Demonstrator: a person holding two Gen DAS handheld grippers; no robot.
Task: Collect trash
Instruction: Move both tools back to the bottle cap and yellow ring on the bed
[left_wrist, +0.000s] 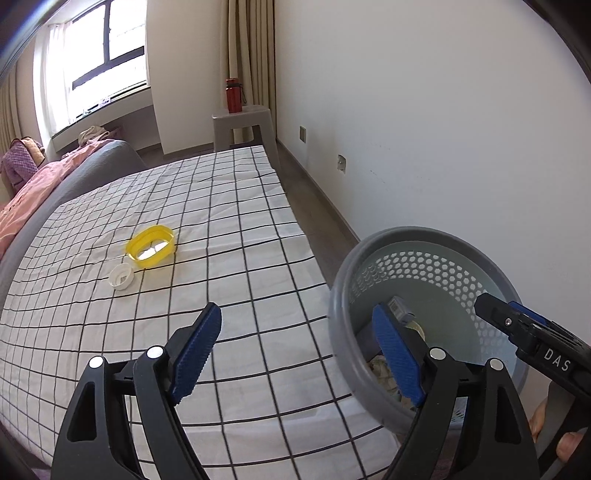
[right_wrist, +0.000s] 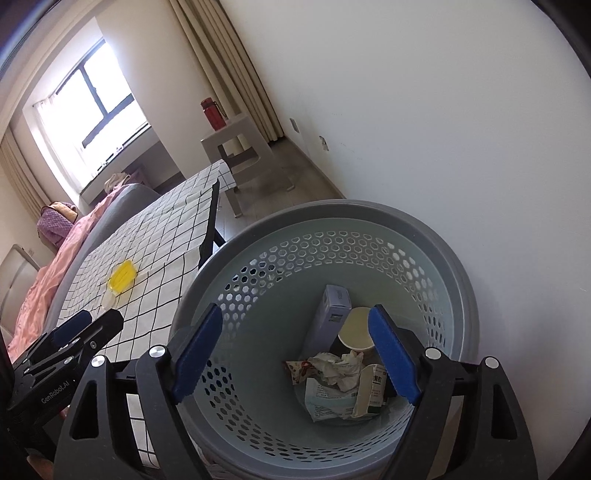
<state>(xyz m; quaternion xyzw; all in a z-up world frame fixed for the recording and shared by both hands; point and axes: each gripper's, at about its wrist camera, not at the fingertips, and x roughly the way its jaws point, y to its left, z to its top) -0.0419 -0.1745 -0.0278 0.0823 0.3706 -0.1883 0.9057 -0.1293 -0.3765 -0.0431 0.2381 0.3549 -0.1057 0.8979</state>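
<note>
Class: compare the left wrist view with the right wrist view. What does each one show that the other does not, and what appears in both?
Left wrist only: the white cap seen clearly beside the yellow lid.

Right wrist only: the basket's contents, a paper cup, a box, crumpled wrappers.

Both: checked tablecloth, red bottle, stool, both grippers open and empty.

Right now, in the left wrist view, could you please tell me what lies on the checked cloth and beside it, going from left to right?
White cap → yellow lid → grey waste basket off the table's right edge, with the right gripper over its far side.
</note>
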